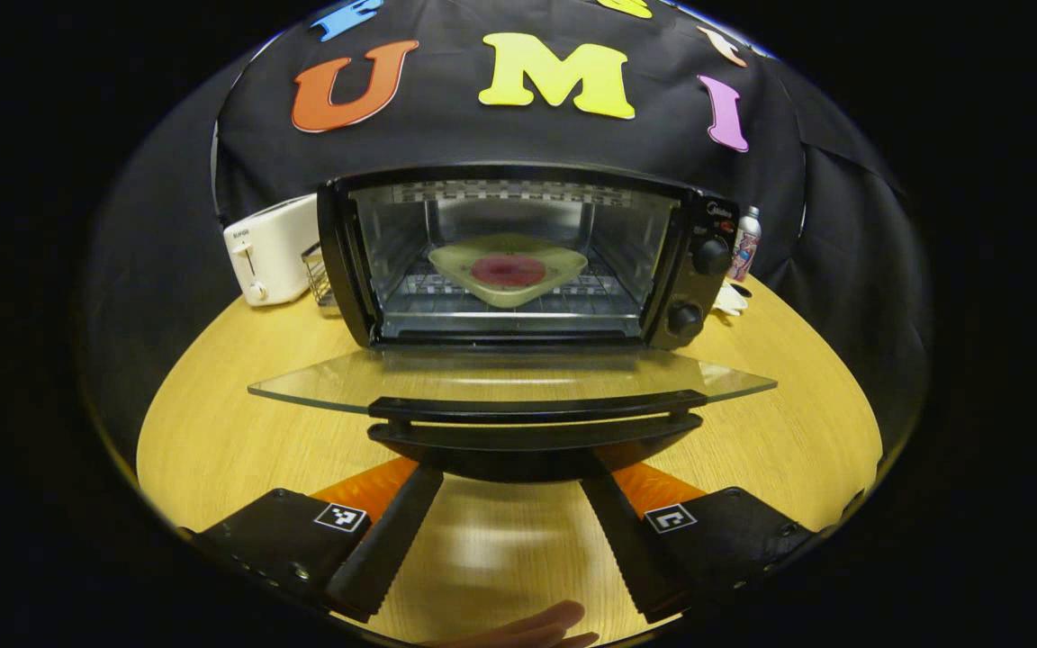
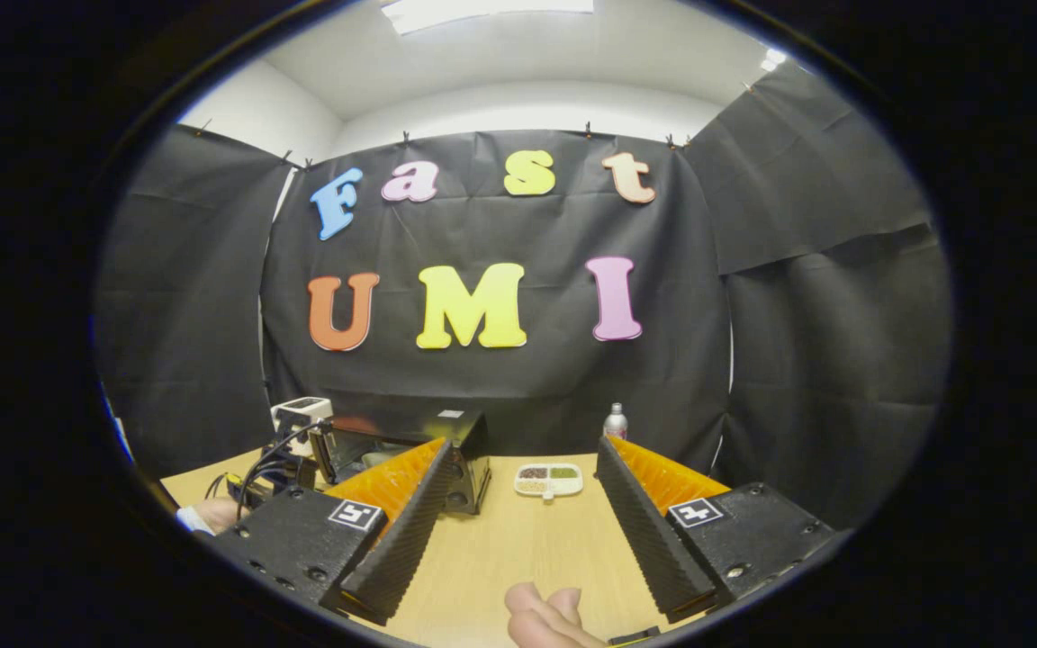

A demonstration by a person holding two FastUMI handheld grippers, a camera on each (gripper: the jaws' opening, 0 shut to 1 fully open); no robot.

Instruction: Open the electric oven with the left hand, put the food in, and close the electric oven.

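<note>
Food's already on the rack, so just the closing's left. Oven door handle (image 1: 536, 407) runs crosswise right ahead of the left gripper (image 1: 518, 531), jaws spread wide and holding nothing.

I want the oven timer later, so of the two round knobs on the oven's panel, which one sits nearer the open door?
The lower knob; the upper knob sits above it, farther from the lowered glass door.

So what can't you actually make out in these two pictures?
- Left gripper view: the left gripper fingertips, hidden under the oven door handle.
- Left gripper view: the food on the plate, too small to identify.
- Right gripper view: the oven, partly hidden by a finger of the right gripper.
- Right gripper view: the tray contents, too small.
</note>
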